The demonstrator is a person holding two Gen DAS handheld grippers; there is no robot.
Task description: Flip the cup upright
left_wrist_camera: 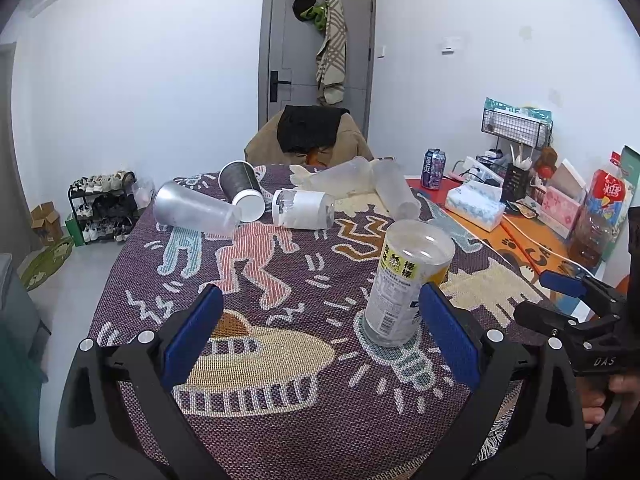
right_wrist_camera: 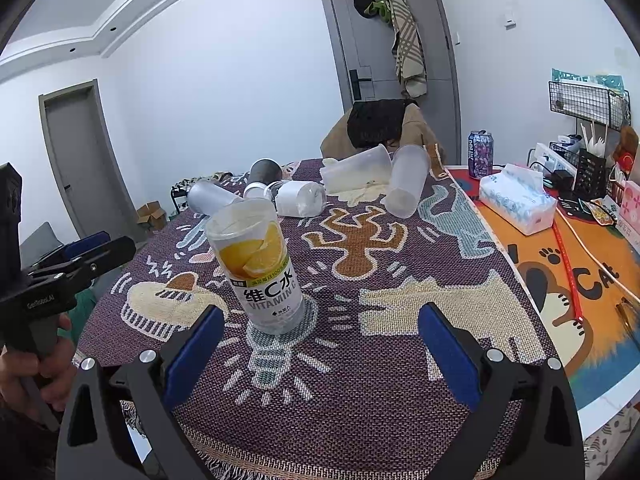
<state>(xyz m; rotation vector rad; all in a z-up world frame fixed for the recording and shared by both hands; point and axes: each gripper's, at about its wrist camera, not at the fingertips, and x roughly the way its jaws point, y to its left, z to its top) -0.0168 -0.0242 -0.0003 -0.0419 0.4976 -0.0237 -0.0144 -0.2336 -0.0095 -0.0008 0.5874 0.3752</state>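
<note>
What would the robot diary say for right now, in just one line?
left gripper: open, empty | right gripper: open, empty | lemon cup: upright on blanket | five cups on their sides at far end, e.g. black cup

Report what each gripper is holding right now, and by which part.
Nothing is held. The left gripper and right gripper are both open, with empty fingers; the upright cup stands free on the blanket.
</note>
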